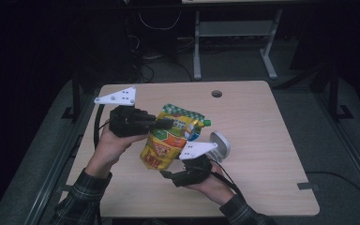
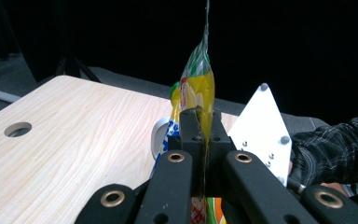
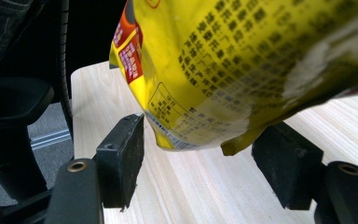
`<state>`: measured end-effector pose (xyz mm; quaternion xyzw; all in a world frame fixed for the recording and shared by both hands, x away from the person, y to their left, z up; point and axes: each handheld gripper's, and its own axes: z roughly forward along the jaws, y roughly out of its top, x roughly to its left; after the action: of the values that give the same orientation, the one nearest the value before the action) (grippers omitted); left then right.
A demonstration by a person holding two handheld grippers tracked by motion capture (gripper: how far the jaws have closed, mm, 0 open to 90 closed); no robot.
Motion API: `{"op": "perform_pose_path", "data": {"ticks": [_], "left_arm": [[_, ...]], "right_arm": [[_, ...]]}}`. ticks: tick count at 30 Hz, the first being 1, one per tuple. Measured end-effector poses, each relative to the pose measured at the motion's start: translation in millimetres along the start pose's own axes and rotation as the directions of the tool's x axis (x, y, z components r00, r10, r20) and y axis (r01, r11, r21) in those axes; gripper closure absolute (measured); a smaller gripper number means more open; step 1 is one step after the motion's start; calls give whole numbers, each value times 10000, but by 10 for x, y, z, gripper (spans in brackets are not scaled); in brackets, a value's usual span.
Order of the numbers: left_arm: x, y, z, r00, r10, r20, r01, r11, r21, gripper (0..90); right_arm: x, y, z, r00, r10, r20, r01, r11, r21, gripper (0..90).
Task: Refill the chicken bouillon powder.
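The yellow spouted refill pouch, green-capped and printed in red, hung tilted above the bench, pinched at its upper edge.

Pouch held above table, left gripper at its left edge, right gripper under its near corner; round disc, possibly a lid, right of pouch.

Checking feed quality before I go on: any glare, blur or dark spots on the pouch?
High view: dim, room black, pouch small but legible. Left gripper view: pouch edge-on, sharp, black backdrop. Right gripper view: close, print readable, white glare upper right, right gripper pads slightly soft.
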<state>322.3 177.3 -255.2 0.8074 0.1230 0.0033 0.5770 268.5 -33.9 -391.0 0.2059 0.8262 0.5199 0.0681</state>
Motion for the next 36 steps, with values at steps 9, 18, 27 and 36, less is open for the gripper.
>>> {"op": "perform_pose_path", "data": {"ticks": [9,18,27,36], "left_arm": [[21,64,166,9997,40,252,-49,9993,373,900],[-43,116,299,9987,91,506,-122,9980,617,900],[-98,140,217,9989,80,468,-94,9995,301,900],[-87,51,306,9997,-100,238,82,9974,719,900]], "right_arm": [[26,-29,27,9998,1,-203,-4,9999,-154,341],[41,-63,36,9999,63,-134,-68,9992,-398,341],[43,-36,27,9996,21,267,-3,9977,-672,324],[126,-60,133,9992,-50,-387,40,9996,-264,323]]}}
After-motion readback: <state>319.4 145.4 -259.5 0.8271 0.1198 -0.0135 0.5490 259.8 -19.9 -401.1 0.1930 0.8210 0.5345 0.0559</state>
